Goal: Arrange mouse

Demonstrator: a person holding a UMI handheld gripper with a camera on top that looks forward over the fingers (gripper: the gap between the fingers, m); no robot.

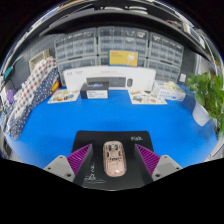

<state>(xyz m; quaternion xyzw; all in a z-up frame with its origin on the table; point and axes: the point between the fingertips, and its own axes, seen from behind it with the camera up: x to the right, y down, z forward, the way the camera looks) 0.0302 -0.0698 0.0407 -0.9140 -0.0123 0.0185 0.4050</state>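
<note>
A pale mouse [114,157] is lying on a black mousepad [92,143], sitting between the gripper's [114,160] spread-apart purple fingers [80,160], untouched.

My blue table [100,125] carries a black mat [112,148], and a pinkish mouse [113,158] lies on that mat. Beyond the mat, along the table's far side, sit several flat white boxes [97,91].

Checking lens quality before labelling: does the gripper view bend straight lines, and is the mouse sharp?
Gripper view: strong fisheye, the blue table edge and back shelves curve; the mouse between the open claw fingers is reasonably sharp, with soft overhead glare on it.
</note>
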